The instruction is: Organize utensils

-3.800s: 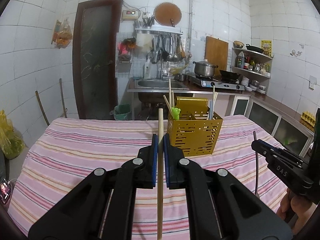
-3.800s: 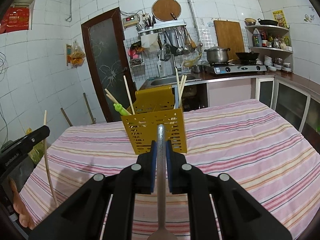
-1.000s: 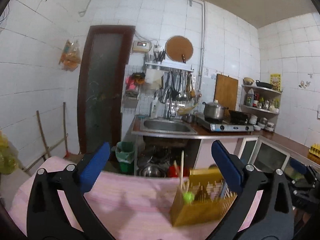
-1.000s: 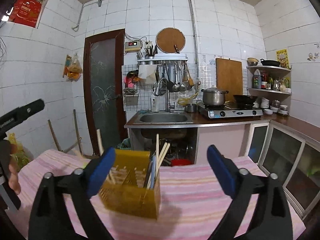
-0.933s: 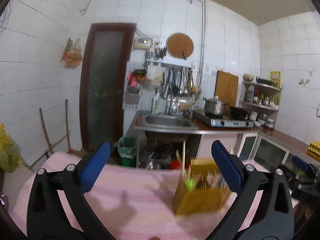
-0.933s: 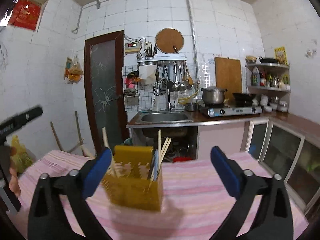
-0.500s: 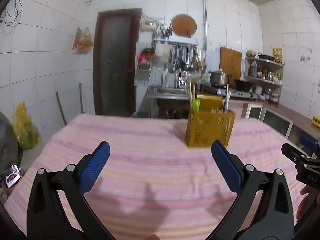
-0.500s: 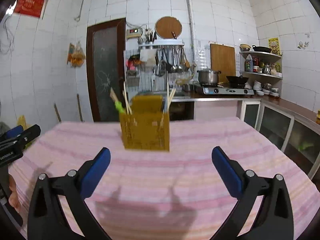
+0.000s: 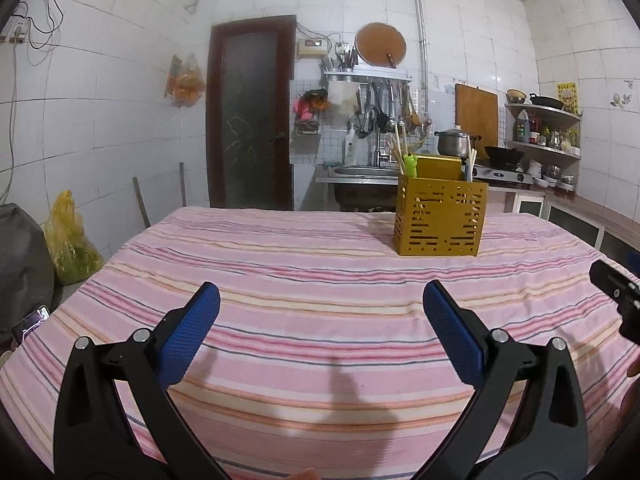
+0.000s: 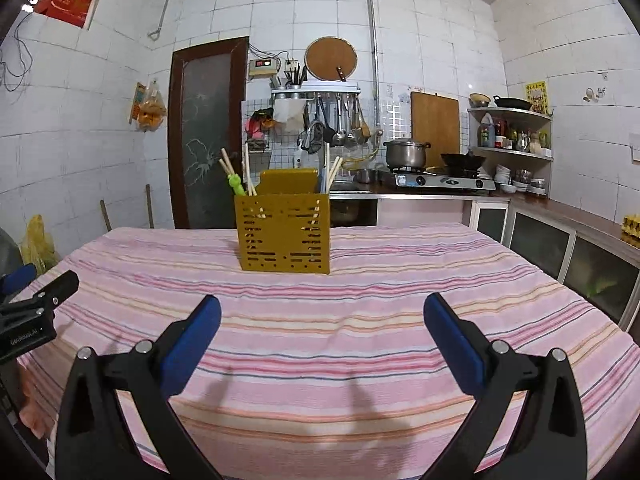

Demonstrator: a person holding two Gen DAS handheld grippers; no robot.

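The counter (image 9: 304,280), spread with a pink striped cloth, fills both wrist views, and no loose utensil shows anywhere on its visible surface. That is the change that matters: a few seconds back each gripper was clamped on something, the left on a wooden chopstick and the right on a metal-handled utensil, and now neither holds a thing.

The yellow perforated caddy (image 9: 440,220) stands upright toward the far side of the counter, well apart from both grippers. In the right wrist view the same caddy (image 10: 283,232) sits nearly straight ahead.

The left gripper (image 9: 320,328) hovers low over the near part of the cloth with its blue-padded fingers (image 9: 188,332) spread wide and nothing between them. The right gripper (image 10: 320,336) is likewise released, its fingers (image 10: 192,340) wide apart above the cloth; each gripper's tip also shows at the edge of the other's view.

The utensils are in the caddy: wooden chopsticks (image 10: 248,178) lean out of its left compartment beside a green frog-topped piece (image 10: 236,184), and more pale sticks (image 10: 333,174) rise at its right. The metal piece itself I cannot pick out there.

Judging by the bare cloth and the empty fingers, the sorting looks finished or very nearly so, with both grippers drawn back from the caddy.
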